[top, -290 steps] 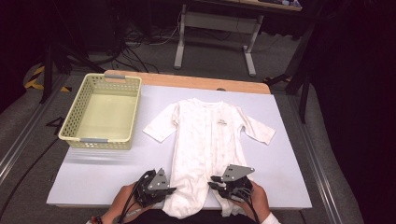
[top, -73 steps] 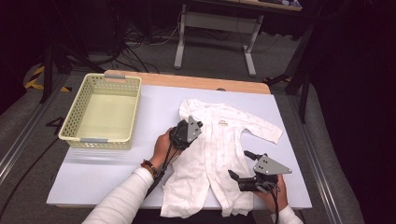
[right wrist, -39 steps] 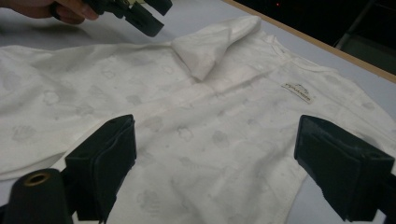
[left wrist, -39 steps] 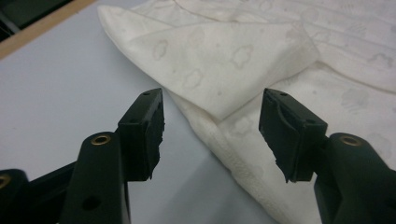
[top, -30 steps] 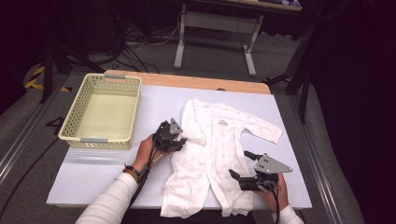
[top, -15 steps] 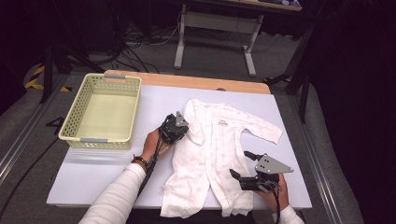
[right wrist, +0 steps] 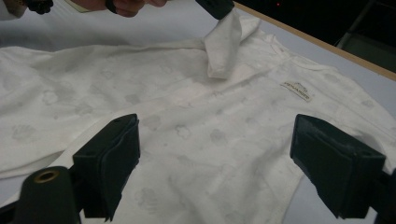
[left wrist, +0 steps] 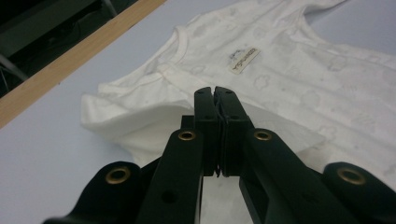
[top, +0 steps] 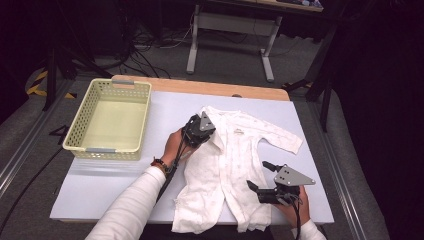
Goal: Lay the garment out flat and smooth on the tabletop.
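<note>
A white baby onesie [top: 235, 155] lies spread face up on the pale table [top: 100, 185], its small label [left wrist: 243, 59] on the chest. My left gripper [top: 206, 131] is shut on the left sleeve [left wrist: 135, 116] and holds it raised over the garment's left shoulder. In the right gripper view that sleeve [right wrist: 224, 42] hangs folded from the left gripper [right wrist: 215, 7]. My right gripper [top: 257, 175] stands open by the onesie's lower right side. Seen from its own camera, the right gripper [right wrist: 224, 144] has its jaws wide apart over the cloth, with nothing pinched between them.
A pale yellow plastic basket [top: 107, 150] stands at the table's left, open side up. A wooden strip [top: 200, 86] runs along the table's far edge. Bare table surface lies left of the onesie and in front of the basket.
The left gripper has closed on the sleeve, then lifted it and carried it rightward over the onesie's shoulder. The right gripper has stayed where it was.
</note>
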Demonstrator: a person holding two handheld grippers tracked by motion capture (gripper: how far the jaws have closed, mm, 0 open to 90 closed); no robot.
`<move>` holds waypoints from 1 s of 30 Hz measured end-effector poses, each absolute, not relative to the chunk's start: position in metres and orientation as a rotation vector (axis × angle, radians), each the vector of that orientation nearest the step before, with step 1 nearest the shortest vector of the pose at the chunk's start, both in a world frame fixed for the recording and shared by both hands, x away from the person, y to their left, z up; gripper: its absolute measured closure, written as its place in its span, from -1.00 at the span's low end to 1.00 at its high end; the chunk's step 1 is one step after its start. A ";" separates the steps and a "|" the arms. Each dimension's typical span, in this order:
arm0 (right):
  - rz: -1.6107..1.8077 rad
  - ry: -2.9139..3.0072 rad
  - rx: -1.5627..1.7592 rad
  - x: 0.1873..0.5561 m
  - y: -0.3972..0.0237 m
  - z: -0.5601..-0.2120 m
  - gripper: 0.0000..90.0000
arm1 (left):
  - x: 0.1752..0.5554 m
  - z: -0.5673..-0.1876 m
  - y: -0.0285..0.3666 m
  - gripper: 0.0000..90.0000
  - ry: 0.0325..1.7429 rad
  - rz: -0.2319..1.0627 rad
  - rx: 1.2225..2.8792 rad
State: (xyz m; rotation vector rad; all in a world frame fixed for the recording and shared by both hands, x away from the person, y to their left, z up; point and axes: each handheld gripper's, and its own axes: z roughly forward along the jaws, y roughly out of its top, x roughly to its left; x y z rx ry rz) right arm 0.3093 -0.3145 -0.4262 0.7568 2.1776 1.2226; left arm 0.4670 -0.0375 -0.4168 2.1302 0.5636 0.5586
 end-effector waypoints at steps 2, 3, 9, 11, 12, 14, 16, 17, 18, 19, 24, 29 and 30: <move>1.219 2.176 0.757 0.310 -0.315 -0.426 -0.63 | 0.469 -0.416 -0.045 0.96 0.544 0.555 2.137; 1.218 2.177 0.756 0.310 -0.316 -0.426 -0.63 | 0.470 -0.416 -0.049 0.96 0.543 0.559 2.140; 1.218 2.181 0.756 0.310 -0.316 -0.427 -0.63 | 0.478 -0.419 -0.069 0.96 0.523 0.543 2.152; 1.221 2.182 0.758 0.311 -0.317 -0.427 -0.63 | 0.481 -0.422 -0.075 0.90 0.530 0.534 2.145; 1.219 2.182 0.761 0.311 -0.317 -0.428 -0.64 | 0.482 -0.423 -0.078 0.72 0.540 0.536 2.139; 1.218 2.186 0.763 0.312 -0.317 -0.428 -0.64 | 0.484 -0.424 -0.083 0.54 0.560 0.513 2.110; 1.217 2.187 0.761 0.312 -0.317 -0.428 -0.64 | 0.483 -0.423 -0.085 0.50 0.562 0.510 2.103; 1.217 2.187 0.761 0.312 -0.317 -0.428 -0.64 | 0.482 -0.422 -0.086 0.46 0.558 0.515 2.102; 1.217 2.186 0.762 0.311 -0.317 -0.428 -0.64 | 0.481 -0.421 -0.086 0.39 0.549 0.524 2.106; 1.218 2.186 0.763 0.311 -0.317 -0.428 -0.64 | 0.480 -0.420 -0.085 0.37 0.549 0.518 2.109; 1.213 2.190 0.766 0.312 -0.317 -0.428 -0.64 | 0.479 -0.420 -0.070 0.27 0.566 0.540 2.131; 1.211 2.191 0.757 0.311 -0.316 -0.428 -0.63 | 0.473 -0.437 -0.047 0.16 0.548 0.615 2.231; 1.209 2.191 0.756 0.311 -0.316 -0.428 -0.63 | 0.473 -0.439 -0.043 0.15 0.547 0.614 2.240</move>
